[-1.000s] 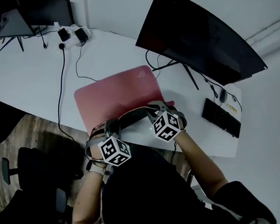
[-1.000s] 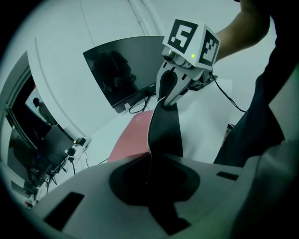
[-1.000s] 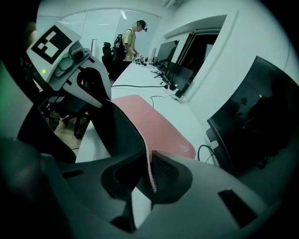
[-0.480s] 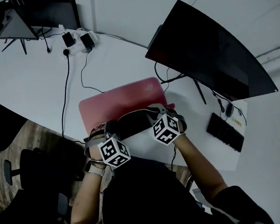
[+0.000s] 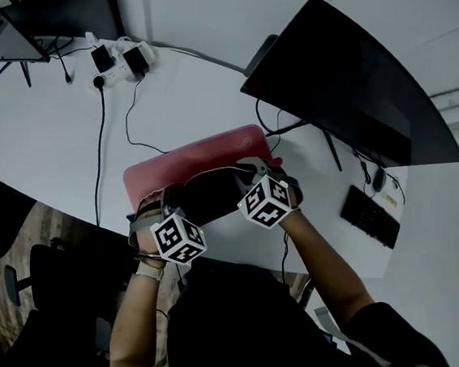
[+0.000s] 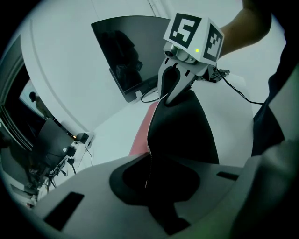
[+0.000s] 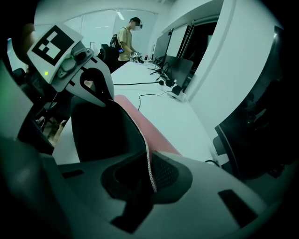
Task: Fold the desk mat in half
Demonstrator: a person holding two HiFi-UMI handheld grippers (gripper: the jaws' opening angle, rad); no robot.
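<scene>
The desk mat (image 5: 202, 155), pink on top and black underneath, lies on the white desk (image 5: 45, 133) in front of the person. Its near edge is lifted and turned back, so the black underside (image 5: 210, 195) shows between the two grippers. My left gripper (image 5: 164, 202) is shut on the mat's near left edge (image 6: 148, 161). My right gripper (image 5: 250, 171) is shut on the near right edge (image 7: 149, 170). The stitched hem runs through both sets of jaws. The right gripper (image 6: 175, 91) shows in the left gripper view, and the left gripper (image 7: 100, 93) shows in the right gripper view.
A large curved monitor (image 5: 341, 77) stands behind the mat at the right, with a keyboard (image 5: 369, 217) and mouse (image 5: 378, 179) beyond it. A black cable (image 5: 99, 143) runs to chargers (image 5: 119, 60) at the back left. A chair (image 5: 36, 280) stands at the left. A person (image 7: 126, 39) stands far off.
Both grippers have raised the mat's near edge and carried it a little away from the person. More of the black underside shows now.
</scene>
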